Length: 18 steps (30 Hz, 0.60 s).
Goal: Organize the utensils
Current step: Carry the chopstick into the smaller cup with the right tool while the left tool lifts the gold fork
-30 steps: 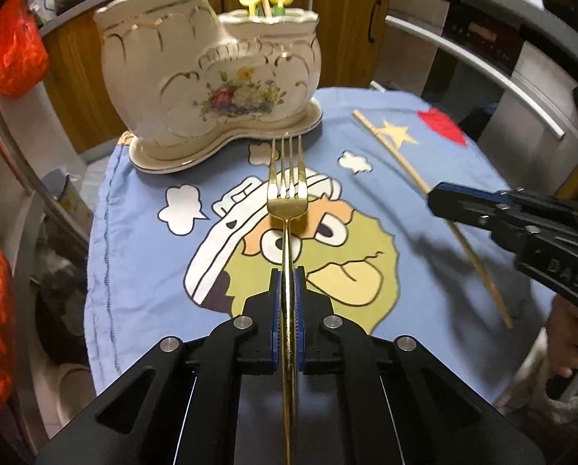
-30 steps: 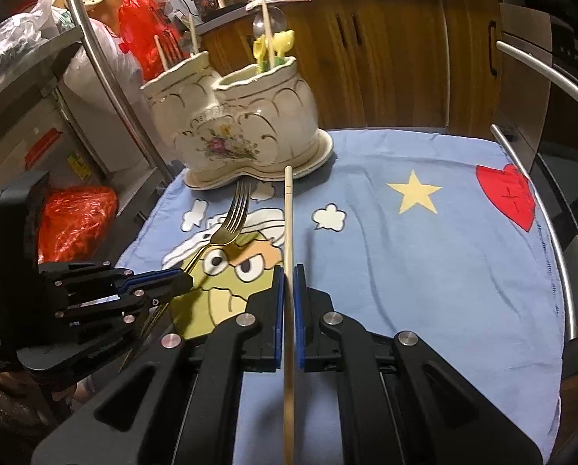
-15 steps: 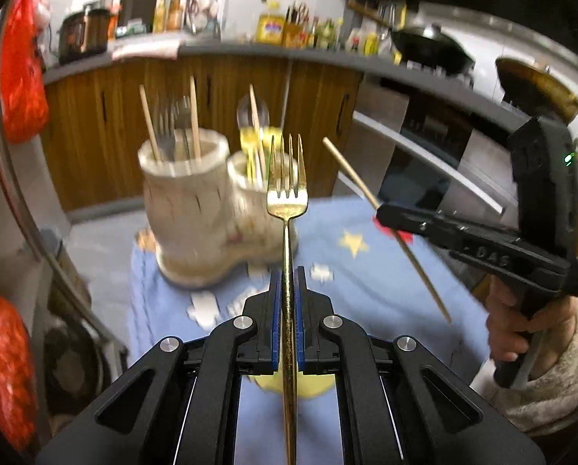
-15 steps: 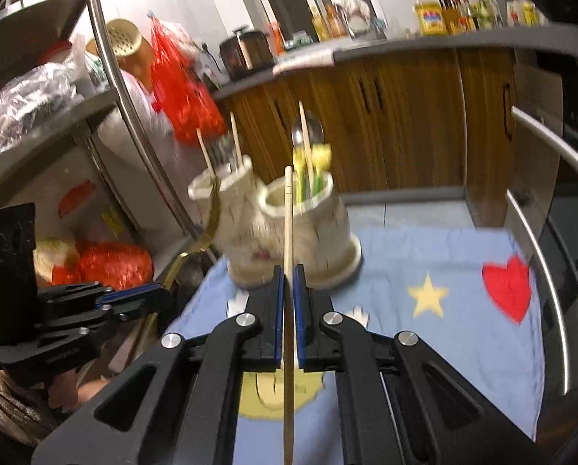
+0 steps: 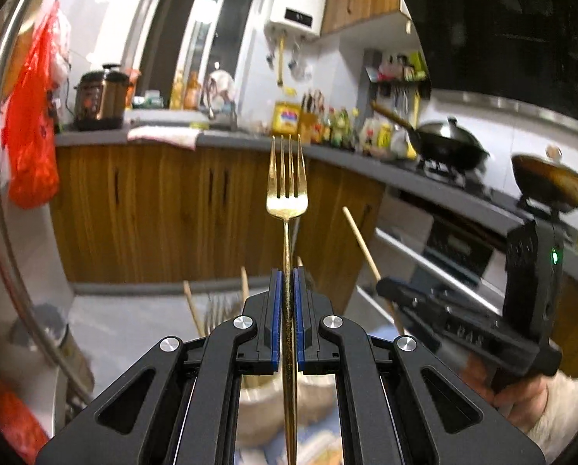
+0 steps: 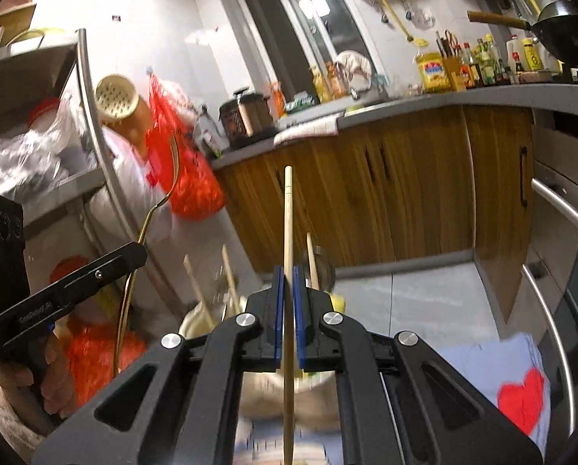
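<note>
My left gripper [image 5: 287, 275] is shut on a gold fork [image 5: 287, 193], tines pointing up in the air. My right gripper [image 6: 288, 271] is shut on a wooden chopstick [image 6: 288, 213], held upright. The cream ceramic utensil holder [image 6: 289, 391] sits low behind both grippers, mostly hidden; chopstick ends [image 5: 190, 302] stick up from it. In the left wrist view the right gripper [image 5: 389, 285] is at the right with its chopstick [image 5: 360, 242]. In the right wrist view the left gripper [image 6: 140, 250] is at the left with the fork [image 6: 165, 197].
A blue cloth with a red heart [image 6: 521, 399] covers the table below. Wooden kitchen cabinets [image 5: 153, 209] and a counter with bottles and woks [image 5: 448, 147] stand behind. A metal rack with red bags [image 6: 188, 178] is at the left, an oven front [image 6: 560, 232] at the right.
Both grippers have risen and tilted upward with their utensils. The holder has dropped from mid-view to the bottom edge, and the upper kitchen wall fills the views.
</note>
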Available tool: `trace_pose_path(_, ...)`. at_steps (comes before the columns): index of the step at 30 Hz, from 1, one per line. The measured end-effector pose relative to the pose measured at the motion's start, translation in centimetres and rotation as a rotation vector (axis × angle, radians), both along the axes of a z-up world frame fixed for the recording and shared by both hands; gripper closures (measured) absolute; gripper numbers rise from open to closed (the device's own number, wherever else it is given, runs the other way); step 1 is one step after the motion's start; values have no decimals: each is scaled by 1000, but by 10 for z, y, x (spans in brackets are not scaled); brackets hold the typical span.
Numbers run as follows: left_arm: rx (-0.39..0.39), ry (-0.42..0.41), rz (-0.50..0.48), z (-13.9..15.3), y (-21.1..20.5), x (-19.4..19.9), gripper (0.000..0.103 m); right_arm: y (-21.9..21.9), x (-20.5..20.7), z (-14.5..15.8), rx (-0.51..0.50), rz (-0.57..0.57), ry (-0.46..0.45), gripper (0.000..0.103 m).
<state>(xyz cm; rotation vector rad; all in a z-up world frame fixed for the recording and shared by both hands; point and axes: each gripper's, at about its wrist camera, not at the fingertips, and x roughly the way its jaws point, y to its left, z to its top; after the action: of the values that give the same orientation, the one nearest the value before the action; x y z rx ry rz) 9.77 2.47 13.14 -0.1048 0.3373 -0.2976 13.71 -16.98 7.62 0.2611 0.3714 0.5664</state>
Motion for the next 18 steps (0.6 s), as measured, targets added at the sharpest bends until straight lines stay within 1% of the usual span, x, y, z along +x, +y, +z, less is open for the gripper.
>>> trace_pose_path(3,-12,-51,19,-3,2,18,96,4,17,-2,37,-36,-41,98)
trace_pose_path(7,-21,-87,47,-15,4,35,96,9,35,-12,96,-80,-68,98)
trace_pose_path(11,-32,-117,76,-27,5,45,96,19,45,-19,94,-131,-111,98)
trace_pose_path(15,-10,-144,114,-40,4,48,96,30,51,-28,69,-154,-138,98)
trace_pose_path(18,0,-156,123,-47,2,47,96,34,49,-38,64,-175,-144,98)
